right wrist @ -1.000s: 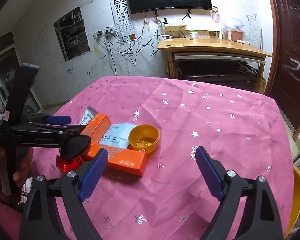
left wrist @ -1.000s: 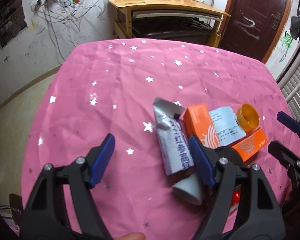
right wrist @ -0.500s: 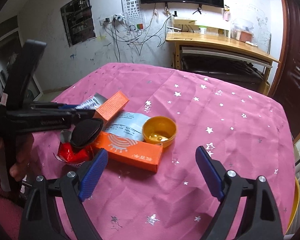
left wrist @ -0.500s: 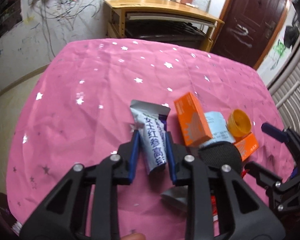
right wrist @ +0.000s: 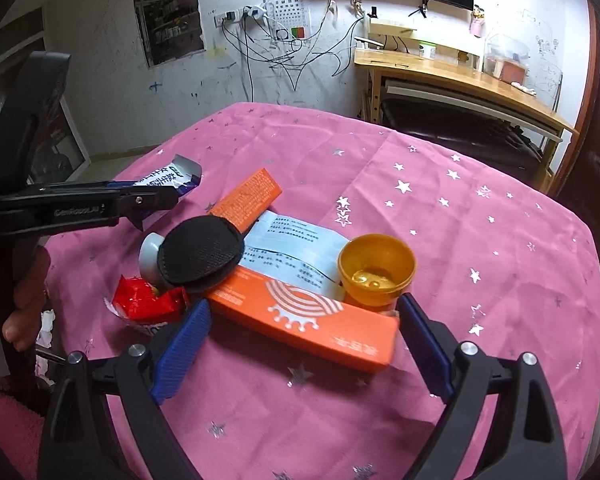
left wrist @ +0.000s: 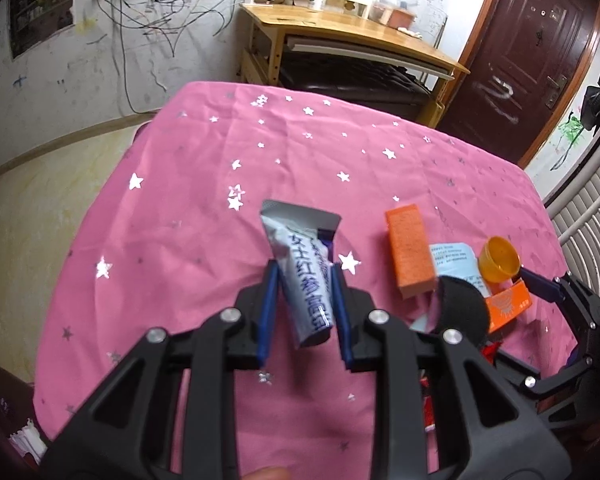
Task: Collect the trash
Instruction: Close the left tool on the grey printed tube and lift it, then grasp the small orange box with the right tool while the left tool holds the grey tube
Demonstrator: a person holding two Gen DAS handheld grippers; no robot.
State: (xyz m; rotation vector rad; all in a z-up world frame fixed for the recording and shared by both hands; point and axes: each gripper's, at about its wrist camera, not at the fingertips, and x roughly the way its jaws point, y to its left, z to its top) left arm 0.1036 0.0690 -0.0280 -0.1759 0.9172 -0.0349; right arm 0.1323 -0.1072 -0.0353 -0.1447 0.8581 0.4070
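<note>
My left gripper (left wrist: 305,276) is shut on a silver tube (left wrist: 300,264) with blue print and holds it lifted above the pink cloth; the tube also shows in the right wrist view (right wrist: 171,176). My right gripper (right wrist: 300,312) is open, its fingers either side of a long orange box (right wrist: 312,312). Behind this box lie a light blue leaflet (right wrist: 296,244), a second orange box (right wrist: 246,198), a yellow cup (right wrist: 376,270), a black round pad (right wrist: 200,250) and a red wrapper (right wrist: 148,300).
The table wears a pink cloth with silver stars (left wrist: 308,148). A wooden desk (left wrist: 352,36) stands behind it and a dark door (left wrist: 536,52) at the right. A radiator (left wrist: 588,220) runs along the table's right side.
My left gripper went from open to shut on the silver tube and lifted it off the cloth. My right gripper moved forward until its open fingers flank the long orange box.
</note>
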